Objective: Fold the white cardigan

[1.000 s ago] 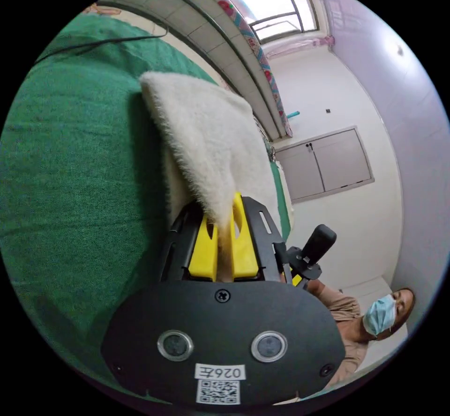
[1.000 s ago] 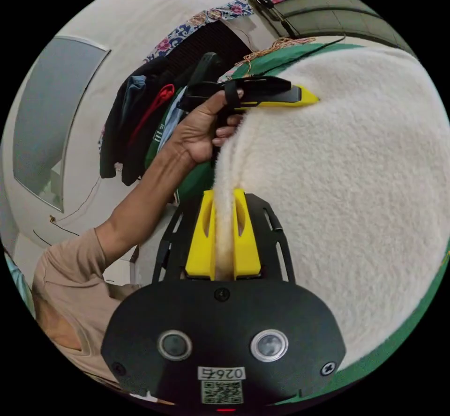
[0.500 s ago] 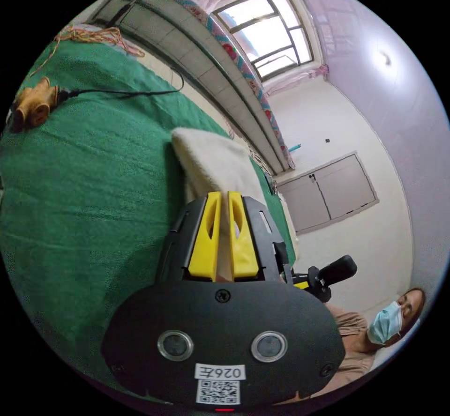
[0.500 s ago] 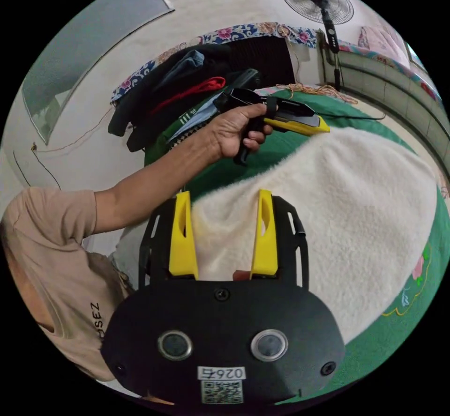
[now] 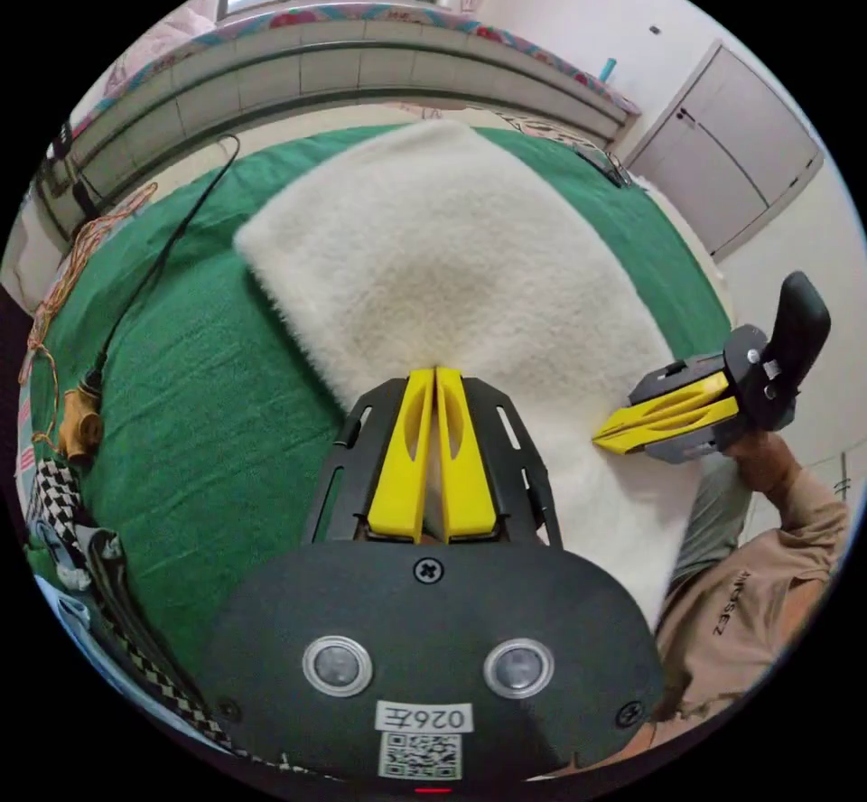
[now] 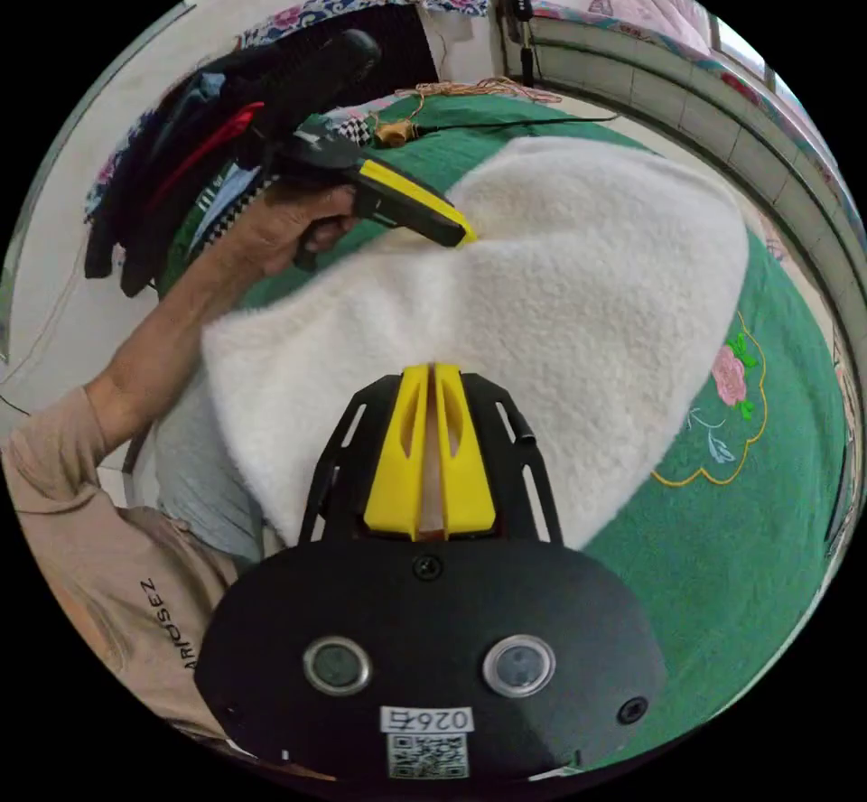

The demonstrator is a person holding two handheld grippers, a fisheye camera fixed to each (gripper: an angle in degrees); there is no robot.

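Two grippers are held at the near edge of the cardigan (image 5: 452,260), which is spread as a folded white slab on the green cover (image 5: 208,387). In the left gripper view, the left gripper (image 5: 434,377) is seen with its yellow jaws drawn together, the tips resting at the fleece edge just ahead; whether any cloth is pinched between them cannot be told. To its right, the right gripper (image 5: 603,434) is seen with jaws likewise together and its tip touching the cardigan near the same edge. In the right gripper view, the right gripper (image 6: 434,373) is shown closed with a pale strip between the jaws, which is judged to be a thin bit of fleece, though this is not certain; up and to its left, the left gripper (image 6: 468,236) is pressed into the fabric where a crease is raised. The paired placement on one edge is judged to serve a fresh grasp for the next fold, so that the edge can be lifted evenly.

Against the earlier frames, much is changed. A second ago the cardigan was held up, clamped in both grippers and hanging beyond them. Half a second ago the right jaws were spread wide and the fabric was laid down. Now both pairs are closed again at the edge.
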